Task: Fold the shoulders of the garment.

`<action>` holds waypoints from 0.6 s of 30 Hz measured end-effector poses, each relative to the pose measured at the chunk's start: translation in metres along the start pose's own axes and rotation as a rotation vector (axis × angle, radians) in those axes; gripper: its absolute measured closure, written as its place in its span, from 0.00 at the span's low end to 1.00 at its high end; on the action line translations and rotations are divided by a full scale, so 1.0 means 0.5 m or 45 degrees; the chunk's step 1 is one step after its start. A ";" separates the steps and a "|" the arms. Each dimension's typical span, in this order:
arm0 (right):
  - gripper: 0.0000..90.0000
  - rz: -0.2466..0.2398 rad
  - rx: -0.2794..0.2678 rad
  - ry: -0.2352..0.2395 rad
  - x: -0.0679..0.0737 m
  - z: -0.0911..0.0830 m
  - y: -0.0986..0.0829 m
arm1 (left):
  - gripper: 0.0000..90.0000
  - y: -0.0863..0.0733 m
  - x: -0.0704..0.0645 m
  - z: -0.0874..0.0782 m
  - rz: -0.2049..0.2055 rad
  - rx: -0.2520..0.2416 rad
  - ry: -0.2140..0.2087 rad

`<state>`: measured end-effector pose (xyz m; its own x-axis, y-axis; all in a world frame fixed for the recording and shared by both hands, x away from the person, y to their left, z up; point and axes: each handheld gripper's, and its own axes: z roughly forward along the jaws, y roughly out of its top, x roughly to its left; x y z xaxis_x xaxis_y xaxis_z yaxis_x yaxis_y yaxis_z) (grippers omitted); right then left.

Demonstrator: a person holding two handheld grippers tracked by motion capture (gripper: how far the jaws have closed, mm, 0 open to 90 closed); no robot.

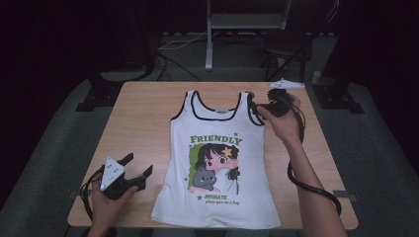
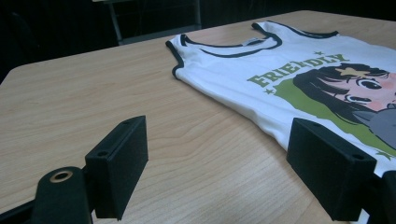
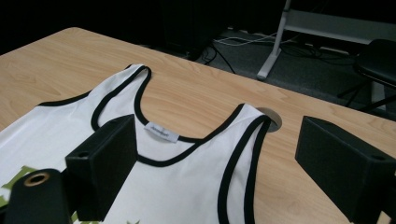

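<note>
At the lower left of the high view, my left gripper (image 1: 137,167) sits low over the bare wood of the table (image 1: 143,128), jaws spread wide with nothing between them and nothing touching them; in the left gripper view the same two black jaws stand well apart, the left one over wood and the right one in front of the near edge of the tank top (image 2: 299,74), though I cannot tell whether it brushes the cloth. My right gripper (image 1: 253,104), in the upper right of the high view, is at the shirt's shoulder strap on that side, and its jaws are also released: in the right gripper view they gape with the strap lying between them, and I cannot tell if either pad rests on the fabric. I count one tank top (image 1: 217,163), white with black trim, lying flat and face up in the middle of the table, neckline toward the top of the frame and hem at the bottom edge. It has two straps, one neck label (image 3: 161,131), one printed picture under the word FRIENDLY. One round hole (image 3: 273,120) in the tabletop shows just beyond the right strap. Two grippers, two hands, four jaws.
</note>
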<state>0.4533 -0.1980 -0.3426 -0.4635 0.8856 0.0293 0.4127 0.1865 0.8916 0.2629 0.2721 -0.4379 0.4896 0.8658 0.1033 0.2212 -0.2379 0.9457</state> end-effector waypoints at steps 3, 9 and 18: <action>0.14 -0.001 0.006 -0.002 -0.006 0.013 0.003 | 0.22 0.000 0.001 0.000 -0.004 -0.003 0.000; 0.14 0.016 0.025 -0.010 -0.017 0.035 0.009 | 0.22 0.000 -0.002 0.001 0.007 0.003 0.003; 0.14 0.042 0.055 -0.020 -0.031 0.064 0.016 | 0.22 0.000 -0.001 0.000 0.001 0.001 0.002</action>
<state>0.4888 -0.1964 -0.3502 -0.4370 0.8980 0.0507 0.4608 0.1751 0.8701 0.2626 0.2715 -0.4380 0.4885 0.8663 0.1047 0.2216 -0.2393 0.9453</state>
